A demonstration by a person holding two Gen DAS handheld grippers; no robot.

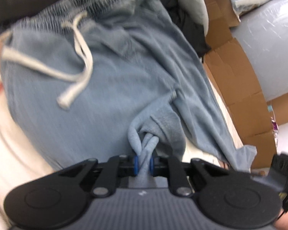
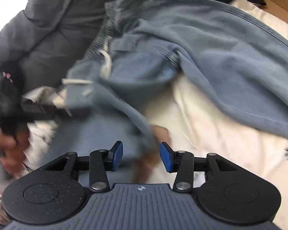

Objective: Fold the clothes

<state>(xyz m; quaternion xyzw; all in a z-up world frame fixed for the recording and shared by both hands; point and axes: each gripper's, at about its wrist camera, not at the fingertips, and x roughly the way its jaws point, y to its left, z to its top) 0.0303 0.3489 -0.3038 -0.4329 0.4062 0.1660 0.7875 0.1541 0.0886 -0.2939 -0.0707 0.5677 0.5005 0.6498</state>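
Slippage risk: left claw (image 1: 143,163) pinches only a thin twisted bunch of the blue sweatpants (image 1: 109,80) lying on the bed (image 2: 211,134), while right claw (image 2: 141,156) gapes half-wide, empty, beside the cloth, so a lift could skew the fold.

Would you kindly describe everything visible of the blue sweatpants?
The blue sweatpants look like soft fleece, with a ribbed elastic waistband and a loose off-white drawstring. They lie rumpled on a white sheet, waistband toward a dark quilted cover. The left claw is shut on a bunched fold; the right claw is open over another edge.
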